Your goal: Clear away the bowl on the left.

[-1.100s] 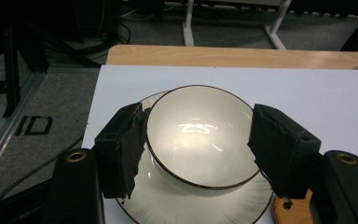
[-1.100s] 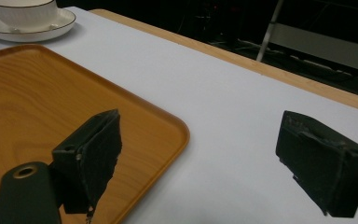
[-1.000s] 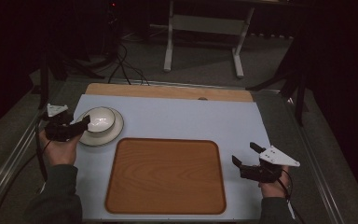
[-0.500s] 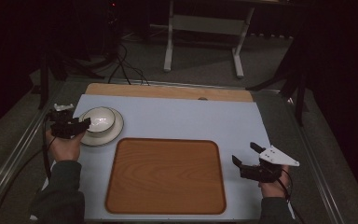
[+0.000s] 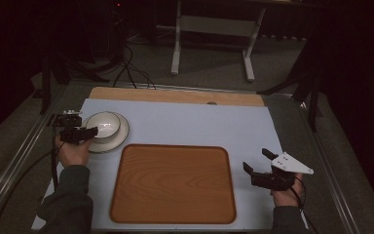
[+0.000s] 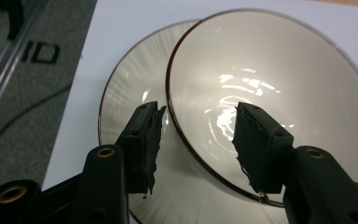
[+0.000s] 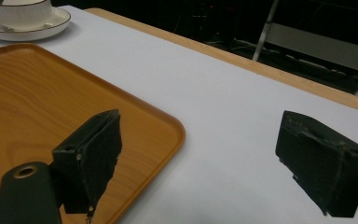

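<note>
The wooden tray (image 5: 173,183) is taken as the landmark. Beyond its far-left corner the saucer (image 5: 119,137) is set on the pale mat, with the bowl (image 5: 103,125) resting on it. The bowl's near-left rim is straddled by the left gripper (image 6: 198,140), one pad inside and one outside; the jaws, part-closed and lately moving, are not yet seen to press. That hand is far nearer. Right of the tray, the right gripper (image 5: 257,162) is held wide and empty. No writing is found on the crockery.

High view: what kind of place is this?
Probably a lab or studio recording bench, not a kitchen: a pale blue table mat, loose black floor cables, and a white metal stand frame in dark surroundings.
</note>
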### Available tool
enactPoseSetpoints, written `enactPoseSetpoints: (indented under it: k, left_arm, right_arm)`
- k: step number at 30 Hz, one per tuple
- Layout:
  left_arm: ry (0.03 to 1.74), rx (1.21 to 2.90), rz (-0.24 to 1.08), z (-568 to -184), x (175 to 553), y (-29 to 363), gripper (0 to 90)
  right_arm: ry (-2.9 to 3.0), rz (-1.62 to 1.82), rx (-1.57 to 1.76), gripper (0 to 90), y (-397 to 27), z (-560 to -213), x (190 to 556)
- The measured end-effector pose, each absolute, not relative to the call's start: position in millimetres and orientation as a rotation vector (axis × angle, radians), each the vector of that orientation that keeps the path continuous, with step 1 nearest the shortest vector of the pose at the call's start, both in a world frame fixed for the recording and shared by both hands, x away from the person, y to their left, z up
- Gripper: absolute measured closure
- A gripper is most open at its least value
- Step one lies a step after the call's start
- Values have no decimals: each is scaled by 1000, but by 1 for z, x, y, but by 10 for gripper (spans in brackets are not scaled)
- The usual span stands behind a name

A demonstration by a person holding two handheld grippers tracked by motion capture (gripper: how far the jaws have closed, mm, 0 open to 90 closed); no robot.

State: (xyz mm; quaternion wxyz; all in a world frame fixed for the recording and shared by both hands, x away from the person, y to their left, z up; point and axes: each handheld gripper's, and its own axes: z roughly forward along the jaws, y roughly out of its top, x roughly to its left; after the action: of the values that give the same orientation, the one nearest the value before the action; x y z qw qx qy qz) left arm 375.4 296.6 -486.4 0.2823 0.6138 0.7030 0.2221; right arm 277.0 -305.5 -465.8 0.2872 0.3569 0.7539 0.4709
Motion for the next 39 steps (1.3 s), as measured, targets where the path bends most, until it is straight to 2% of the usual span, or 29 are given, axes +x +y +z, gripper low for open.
enactPoseSetpoints:
  k: [10, 16, 17, 26, 34, 39]
  left_arm:
    - [1961, 1629, 518, -500, 383, 296, 589]
    - [2035, 1537, 452, -506, 390, 297, 638]
    - [2061, 1498, 417, -507, 392, 299, 681]
    - [2078, 1422, 378, -506, 392, 299, 818]
    - [2056, 1371, 326, -506, 390, 301, 829]
    - [2034, 1385, 359, -503, 388, 301, 831]
  right_arm:
    - [2014, 1257, 953, 140, -306, -466, 277]
    - [2009, 1258, 952, 140, -306, -466, 277]
    - [2008, 1256, 952, 140, -307, -465, 277]
    - [1999, 1258, 961, 140, -309, -465, 276]
    - [1999, 1257, 963, 140, -310, -465, 276]
    - [1993, 1258, 969, 140, -311, -465, 277]
